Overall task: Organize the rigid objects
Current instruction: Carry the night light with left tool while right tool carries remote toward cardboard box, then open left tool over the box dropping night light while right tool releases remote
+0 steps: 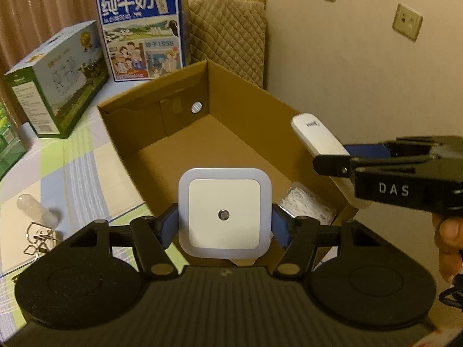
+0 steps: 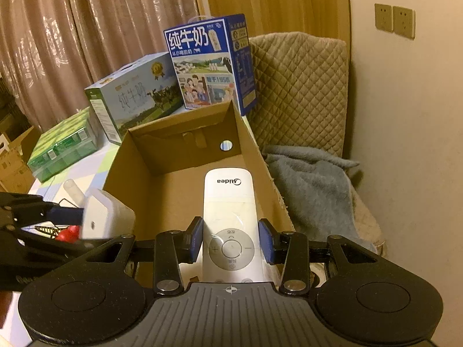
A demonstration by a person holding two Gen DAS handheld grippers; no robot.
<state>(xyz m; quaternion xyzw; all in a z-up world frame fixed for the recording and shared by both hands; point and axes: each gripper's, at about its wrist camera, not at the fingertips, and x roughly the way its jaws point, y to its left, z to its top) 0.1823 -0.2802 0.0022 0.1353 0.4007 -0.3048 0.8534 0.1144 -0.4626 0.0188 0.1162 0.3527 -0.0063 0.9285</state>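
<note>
While both claws hang over the near end of the open cardboard box (image 1: 162,141), each is clamped on its own object. The left gripper (image 1: 225,225) holds a square white night light (image 1: 225,213) between its blue pads (image 1: 166,228), the lamp's face turned toward the camera, its small round sensor below centre. The right gripper (image 2: 230,241) is closed narrowly on a white Midea remote control (image 2: 228,217), gripped at the round button pad, its logo end pointing away over the box floor. In the left wrist view that remote juts over the box's right wall, and a hand (image 1: 448,243) shows at the right edge behind the gripper. A white textured item (image 1: 308,204) lies in the box's near right corner; what it is cannot be told. On the checked tablecloth (image 1: 72,173) left of the box lie a clear bulb-like piece (image 1: 34,209) and bent metal wire (image 1: 37,238). Farther off stand a green-and-white milk carton box (image 1: 58,86) and a blue milk box (image 1: 141,29), with a quilted chair (image 2: 298,92) and a grey blanket (image 2: 312,190) to the right.
</note>
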